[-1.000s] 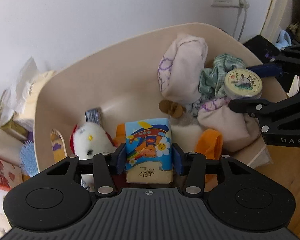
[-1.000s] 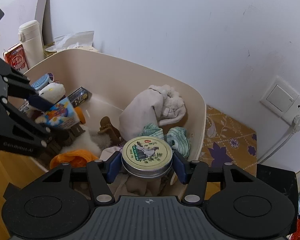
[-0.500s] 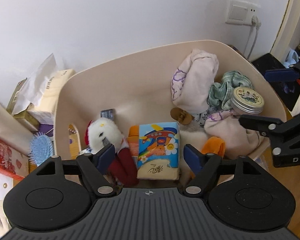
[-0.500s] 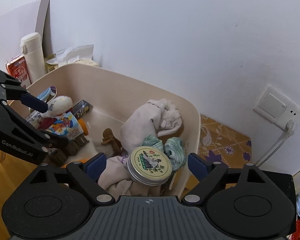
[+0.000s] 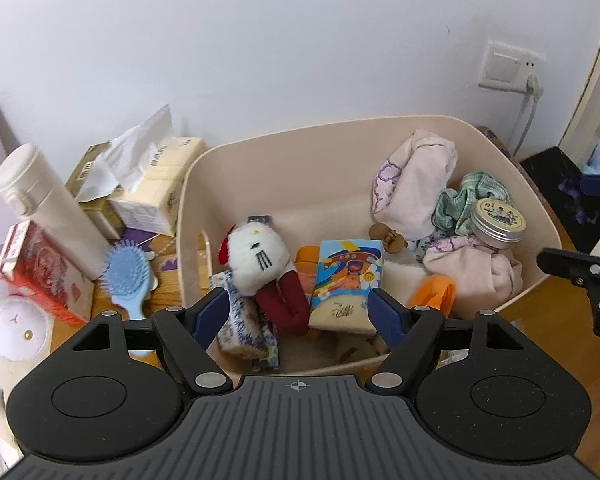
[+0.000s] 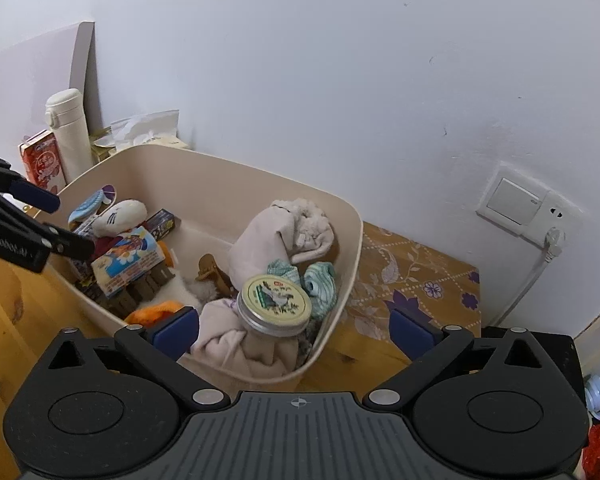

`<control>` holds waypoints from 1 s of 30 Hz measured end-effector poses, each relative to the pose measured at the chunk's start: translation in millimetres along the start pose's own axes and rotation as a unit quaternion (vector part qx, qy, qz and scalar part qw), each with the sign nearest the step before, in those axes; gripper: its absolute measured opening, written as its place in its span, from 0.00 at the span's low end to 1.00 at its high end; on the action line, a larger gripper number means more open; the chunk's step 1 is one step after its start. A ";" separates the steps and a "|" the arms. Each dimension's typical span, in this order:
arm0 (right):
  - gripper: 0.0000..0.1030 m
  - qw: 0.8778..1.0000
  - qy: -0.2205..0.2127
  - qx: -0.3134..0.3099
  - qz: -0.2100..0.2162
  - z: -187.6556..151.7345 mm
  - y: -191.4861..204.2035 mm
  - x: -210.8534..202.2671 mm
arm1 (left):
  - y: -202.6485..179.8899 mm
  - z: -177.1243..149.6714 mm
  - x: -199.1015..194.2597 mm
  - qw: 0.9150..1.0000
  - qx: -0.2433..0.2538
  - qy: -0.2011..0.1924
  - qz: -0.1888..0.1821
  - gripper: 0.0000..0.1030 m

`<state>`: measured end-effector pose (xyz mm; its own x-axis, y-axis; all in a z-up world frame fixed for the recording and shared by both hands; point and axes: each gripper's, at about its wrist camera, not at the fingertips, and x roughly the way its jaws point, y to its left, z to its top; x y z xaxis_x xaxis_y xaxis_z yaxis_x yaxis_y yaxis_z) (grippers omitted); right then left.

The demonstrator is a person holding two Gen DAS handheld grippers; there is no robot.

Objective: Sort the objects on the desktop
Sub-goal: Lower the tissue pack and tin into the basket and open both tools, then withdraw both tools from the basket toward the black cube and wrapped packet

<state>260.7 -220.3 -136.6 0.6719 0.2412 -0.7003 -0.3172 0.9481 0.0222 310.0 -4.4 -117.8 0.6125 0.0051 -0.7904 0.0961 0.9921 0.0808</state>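
Observation:
A beige plastic bin [image 5: 284,132] stands on the wooden desk against the wall. In it, a colourful cartoon tissue pack [image 5: 346,280] lies beside a white plush toy with red legs [image 5: 256,258]. A round metal tin [image 5: 498,224] with a picture lid rests on pale cloths at the bin's right end. My left gripper [image 5: 299,314] hovers open above the pack without touching it. My right gripper [image 6: 294,330] is above the tin [image 6: 276,300]; its jaws are opening wide, and the tin lies below them, free of the pads.
Left of the bin stand a white thermos [image 5: 44,208], a blue hairbrush [image 5: 126,280], a tissue box [image 5: 152,188] and a red carton [image 5: 36,272]. Bundled cloths [image 5: 416,184] fill the bin's right side. A patterned mat [image 6: 412,280] and a wall socket [image 6: 516,204] lie to the right.
Both grippers opened and drew back and up. The tissue pack left the left jaws and the tin left the right jaws; both now rest in the bin.

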 end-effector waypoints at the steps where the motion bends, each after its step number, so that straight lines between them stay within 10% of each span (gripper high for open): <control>1: 1.00 1.000 0.000 -0.001 0.000 -1.4 0.3 -2.2 | 0.3 -1.9 -3.0 1.000 -0.003 -0.002 0.004 0.76; 30: 1.00 0.990 0.096 -0.100 0.039 -80.1 25.9 -9.8 | -14.6 -100.6 -19.3 0.995 -0.037 0.091 -0.012 0.77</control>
<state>192.3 -214.7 -186.4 0.5068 0.2494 -0.8252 -0.5014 0.8639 -0.0468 217.8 -6.4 -164.8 0.4576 -0.0035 -0.8892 0.0474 0.9987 0.0205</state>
